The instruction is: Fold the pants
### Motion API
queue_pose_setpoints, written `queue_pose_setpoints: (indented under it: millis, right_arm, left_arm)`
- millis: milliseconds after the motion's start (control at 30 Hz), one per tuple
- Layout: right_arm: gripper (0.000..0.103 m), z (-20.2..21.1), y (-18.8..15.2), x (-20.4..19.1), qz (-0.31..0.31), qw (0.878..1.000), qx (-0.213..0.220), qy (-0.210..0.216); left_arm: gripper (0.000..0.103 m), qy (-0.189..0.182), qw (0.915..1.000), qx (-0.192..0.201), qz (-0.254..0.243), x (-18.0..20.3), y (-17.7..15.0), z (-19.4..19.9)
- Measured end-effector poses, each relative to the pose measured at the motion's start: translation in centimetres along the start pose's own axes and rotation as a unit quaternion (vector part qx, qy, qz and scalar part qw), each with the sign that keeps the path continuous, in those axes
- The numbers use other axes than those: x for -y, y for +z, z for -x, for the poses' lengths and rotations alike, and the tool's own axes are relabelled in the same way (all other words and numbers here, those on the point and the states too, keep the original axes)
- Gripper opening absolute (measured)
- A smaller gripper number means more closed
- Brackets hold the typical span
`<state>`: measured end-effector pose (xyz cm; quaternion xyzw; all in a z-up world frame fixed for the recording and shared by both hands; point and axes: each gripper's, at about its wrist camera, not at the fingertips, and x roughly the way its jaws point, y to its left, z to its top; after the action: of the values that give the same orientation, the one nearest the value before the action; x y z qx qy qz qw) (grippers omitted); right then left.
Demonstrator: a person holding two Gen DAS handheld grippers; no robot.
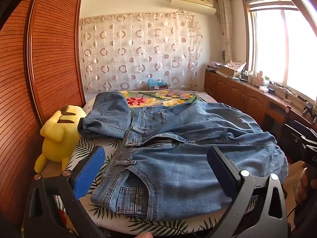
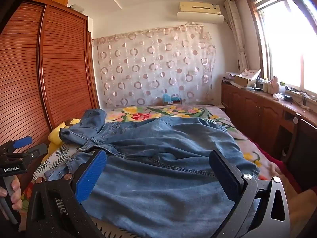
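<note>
A pair of blue jeans [image 1: 178, 154] lies spread across the bed, waistband to the left, zipper open, legs running right. One corner of denim [image 1: 109, 117] is folded over at the far left. My left gripper [image 1: 156, 164] is open above the waistband and front pocket, holding nothing. My right gripper [image 2: 158, 168] is open above the legs of the jeans [image 2: 168, 158], holding nothing. The left gripper also shows at the left edge of the right wrist view [image 2: 29, 144]. The right gripper's body shows at the right edge of the left wrist view.
The bed has a floral sheet [image 1: 158, 96]. A yellow plush toy [image 1: 57, 136] sits at its left edge against a wooden louvred wardrobe [image 1: 39, 69]. A wooden cabinet [image 1: 247, 95] with clutter runs under the window on the right. A curtain hangs behind.
</note>
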<state>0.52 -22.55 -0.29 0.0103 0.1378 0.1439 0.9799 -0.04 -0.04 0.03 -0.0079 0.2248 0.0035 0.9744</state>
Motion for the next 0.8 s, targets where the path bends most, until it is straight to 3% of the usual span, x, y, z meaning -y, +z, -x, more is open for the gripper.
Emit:
queue_pose_setpoints:
  millis: [800]
  right_arm:
    - [0.103, -0.09, -0.18, 0.06, 0.001, 1.000, -0.003, 0.000]
  left_arm:
    - [0.103, 0.000, 1.0000, 0.001, 0.001, 0.50, 0.27, -0.21]
